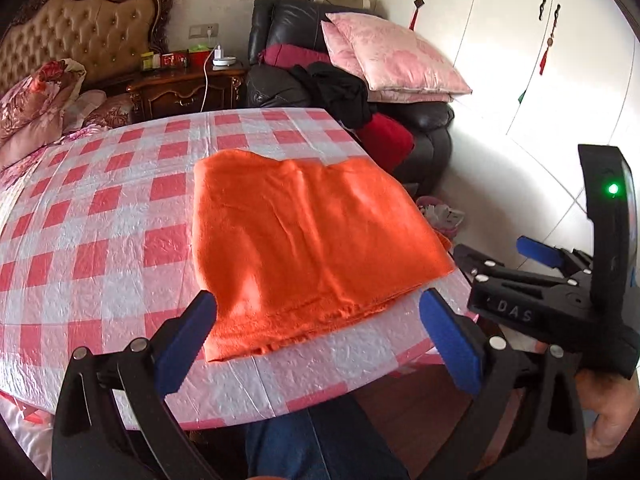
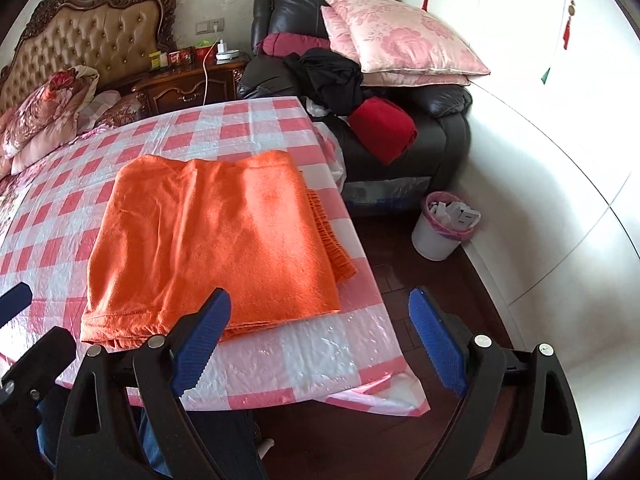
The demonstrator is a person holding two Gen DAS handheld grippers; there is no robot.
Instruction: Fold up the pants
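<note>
Nearest the lens, the left gripper hangs with its blue pads spread wide and nothing between them; the near edge of the pants lies just beyond the tips, untouched. The right gripper is much the same, jaws wide apart and empty, its left pad over the near hem and the other out past the table's corner, above dark floor. In the left view the right gripper shows side-on at the right edge, a green light glowing on its body and a hand beneath it. Below the table edge, a leg in blue jeans.

The pants are orange, folded into a flat, roughly square stack on the pink-and-white checked cloth, close to the near right corner of the table. A gathered band pokes out along the stack's right side.

Further off, a white bin stands on the floor by the wall. Behind it, a dark armchair is piled with pink pillows, black clothes and a red bundle. At the back left are a wooden nightstand and a tufted headboard.
</note>
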